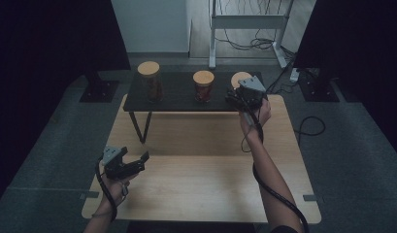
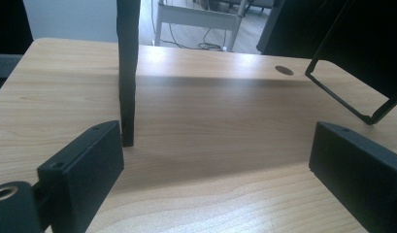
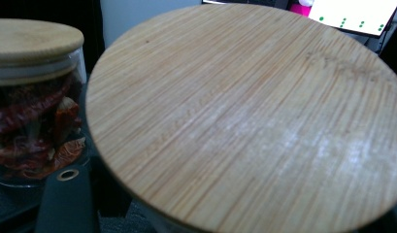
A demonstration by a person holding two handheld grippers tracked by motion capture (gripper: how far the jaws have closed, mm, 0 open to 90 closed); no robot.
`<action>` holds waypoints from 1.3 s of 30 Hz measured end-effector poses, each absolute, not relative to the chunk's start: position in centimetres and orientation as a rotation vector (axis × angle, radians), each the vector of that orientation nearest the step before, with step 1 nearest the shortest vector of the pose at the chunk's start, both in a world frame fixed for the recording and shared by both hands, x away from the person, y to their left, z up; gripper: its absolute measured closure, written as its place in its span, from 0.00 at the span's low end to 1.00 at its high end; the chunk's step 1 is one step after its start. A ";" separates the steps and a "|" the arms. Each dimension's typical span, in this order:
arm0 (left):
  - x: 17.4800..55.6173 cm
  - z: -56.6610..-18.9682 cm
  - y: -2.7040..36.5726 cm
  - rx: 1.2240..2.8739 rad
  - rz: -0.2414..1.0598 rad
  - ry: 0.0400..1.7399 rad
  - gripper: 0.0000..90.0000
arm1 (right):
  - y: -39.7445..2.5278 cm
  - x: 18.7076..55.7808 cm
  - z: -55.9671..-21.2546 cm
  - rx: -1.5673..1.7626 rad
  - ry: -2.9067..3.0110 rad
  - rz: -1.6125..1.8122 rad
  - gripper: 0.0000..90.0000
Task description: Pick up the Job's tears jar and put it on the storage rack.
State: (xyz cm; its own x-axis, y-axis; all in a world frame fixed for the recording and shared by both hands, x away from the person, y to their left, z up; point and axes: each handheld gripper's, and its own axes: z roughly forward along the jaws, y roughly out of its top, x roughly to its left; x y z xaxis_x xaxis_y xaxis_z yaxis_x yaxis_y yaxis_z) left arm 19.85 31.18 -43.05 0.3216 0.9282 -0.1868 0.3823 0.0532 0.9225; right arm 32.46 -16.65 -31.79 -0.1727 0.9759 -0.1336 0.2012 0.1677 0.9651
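Note:
Three glass jars with bamboo lids stand on a low black shelf (image 1: pixel 179 99) at the table's far edge. The left jar (image 1: pixel 149 80) and the middle jar (image 1: pixel 203 85) hold reddish contents. The right jar's lid (image 1: pixel 239 76) is partly hidden behind my right gripper (image 1: pixel 235 95). Up close, that lid (image 3: pixel 254 111) sits just above the jaws, and one black finger (image 3: pixel 65 204) stands clear of the jar's left side, so the gripper is open around it. The middle jar (image 3: pixel 31 107) holds dried chillies. My left gripper (image 1: pixel 140 163) (image 2: pixel 220 160) hovers open and empty over the near left of the table (image 1: pixel 201 174).
The shelf's black leg (image 2: pixel 127 73) stands right ahead of the left gripper, and a thin wire leg frame (image 2: pixel 351 99) is at its right. A cable hole (image 2: pixel 284 70) is in the tabletop. Beyond the table are a white stand (image 1: pixel 247 22) and floor cables.

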 end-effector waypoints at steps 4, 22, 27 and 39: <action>19.9 -43.1 31.2 1.527 0.644 1.248 0.06 | -16.6 32.7 -32.0 1.169 1.561 1.096 0.28; 20.1 -43.2 31.3 1.527 0.633 1.254 0.06 | -16.7 33.3 -32.6 1.181 1.567 1.099 0.28; 20.1 -43.2 31.3 1.529 0.632 1.255 0.06 | -16.7 33.3 -32.6 1.177 1.566 1.100 0.28; 20.2 -43.3 31.3 1.530 0.630 1.259 0.06 | -16.6 33.6 -32.7 1.177 1.566 1.098 0.28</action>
State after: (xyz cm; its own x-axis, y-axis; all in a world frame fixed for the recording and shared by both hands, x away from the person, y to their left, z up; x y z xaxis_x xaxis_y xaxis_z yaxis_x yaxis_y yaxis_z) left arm 20.19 31.30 -43.28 0.3182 0.9273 -0.1973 0.3979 0.0583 0.9156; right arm 33.61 -16.64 -32.73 -0.1782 0.9756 -0.1282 0.2117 0.1653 0.9633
